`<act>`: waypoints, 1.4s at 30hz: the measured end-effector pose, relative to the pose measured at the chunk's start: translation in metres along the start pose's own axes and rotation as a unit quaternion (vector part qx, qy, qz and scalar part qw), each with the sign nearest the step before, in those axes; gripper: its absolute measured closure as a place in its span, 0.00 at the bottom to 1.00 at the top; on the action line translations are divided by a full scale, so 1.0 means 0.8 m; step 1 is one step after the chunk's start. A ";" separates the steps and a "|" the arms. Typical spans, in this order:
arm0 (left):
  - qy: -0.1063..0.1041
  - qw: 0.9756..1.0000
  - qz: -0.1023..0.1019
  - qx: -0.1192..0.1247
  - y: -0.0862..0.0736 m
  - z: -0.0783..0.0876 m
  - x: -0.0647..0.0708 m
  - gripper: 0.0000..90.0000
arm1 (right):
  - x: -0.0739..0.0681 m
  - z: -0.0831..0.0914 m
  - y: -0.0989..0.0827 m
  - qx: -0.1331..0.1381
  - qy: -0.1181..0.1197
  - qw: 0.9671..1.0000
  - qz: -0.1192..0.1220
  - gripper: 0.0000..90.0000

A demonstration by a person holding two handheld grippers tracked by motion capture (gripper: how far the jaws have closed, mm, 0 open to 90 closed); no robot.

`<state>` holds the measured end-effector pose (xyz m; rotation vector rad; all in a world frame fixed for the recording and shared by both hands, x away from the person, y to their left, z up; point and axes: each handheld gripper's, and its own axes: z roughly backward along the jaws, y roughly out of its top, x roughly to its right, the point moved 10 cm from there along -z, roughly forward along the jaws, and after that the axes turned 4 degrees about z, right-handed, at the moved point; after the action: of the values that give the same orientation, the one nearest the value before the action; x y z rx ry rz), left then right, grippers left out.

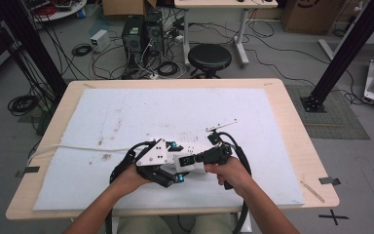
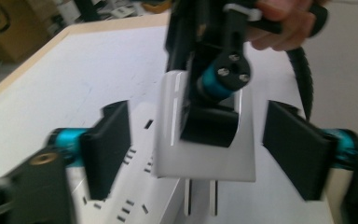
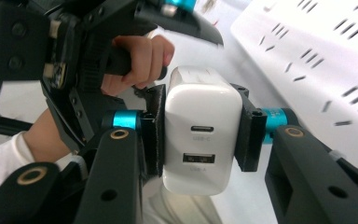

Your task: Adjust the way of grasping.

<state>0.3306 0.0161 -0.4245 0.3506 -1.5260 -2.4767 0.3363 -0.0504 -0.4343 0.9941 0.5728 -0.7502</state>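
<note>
A white USB charger with two ports sits between the pads of my right gripper, which is shut on its two sides. In the left gripper view the charger hangs with its two prongs pointing down over a white power strip. My left gripper stands open around it, with a gap between each pad and the charger's sides. From above, the left gripper and the right gripper meet near the table's front middle, over the power strip.
A white mat covers most of the wooden table. The strip's white cord runs off to the left edge. A small metal bar lies just behind the grippers. A black stool stands beyond the far edge.
</note>
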 end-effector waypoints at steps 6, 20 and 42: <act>0.008 1.000 0.022 0.011 -0.005 0.011 -0.006 0.24 | 0.011 0.022 0.005 0.031 -0.039 0.999 0.019 0.70; 0.043 0.997 0.069 0.010 -0.031 0.029 -0.021 0.24 | 0.034 0.073 0.010 0.070 -0.152 0.981 0.095 0.70; 0.130 0.984 0.120 0.030 -0.042 0.072 -0.051 0.24 | 0.054 0.117 -0.019 0.035 -0.262 0.953 0.151 0.70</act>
<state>0.3494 0.0914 -0.4258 0.4504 -1.4438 -2.1130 0.3599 -0.1517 -0.4327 0.8726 -0.0680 -0.7228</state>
